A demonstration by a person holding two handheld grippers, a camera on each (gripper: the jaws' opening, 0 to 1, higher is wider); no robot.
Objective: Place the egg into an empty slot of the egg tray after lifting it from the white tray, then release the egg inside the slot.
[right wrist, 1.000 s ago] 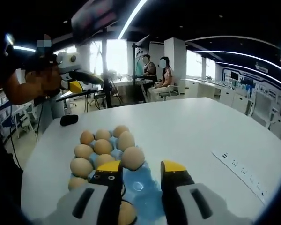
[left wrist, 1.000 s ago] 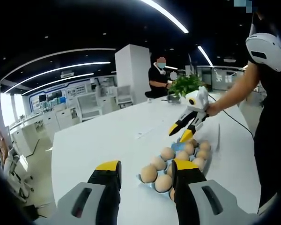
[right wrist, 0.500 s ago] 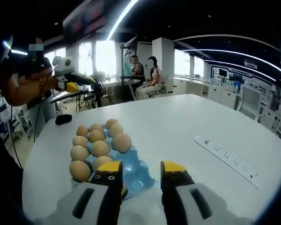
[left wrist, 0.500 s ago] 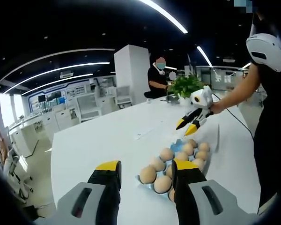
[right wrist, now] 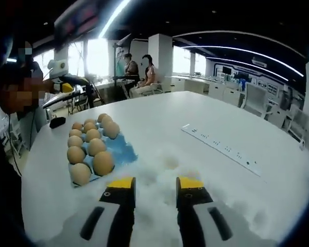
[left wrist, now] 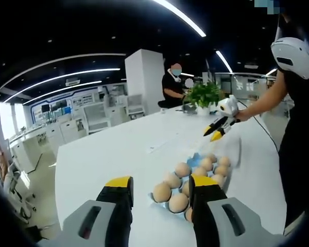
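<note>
The right gripper has swung away from the blue plastic egg tray, empty and parted like the left gripper; a hurried reach could knock the brown eggs near the tabletop's edge.

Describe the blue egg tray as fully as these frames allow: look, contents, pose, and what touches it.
The egg tray is a light blue moulded sheet with cupped slots, looking like thin plastic. It lies flat on the white table. Brown eggs fill most slots; in the right gripper view about ten are countable, with bare blue slots along the edge nearer the table's middle. Neither the left gripper nor the right gripper touches it; both are open.
</note>
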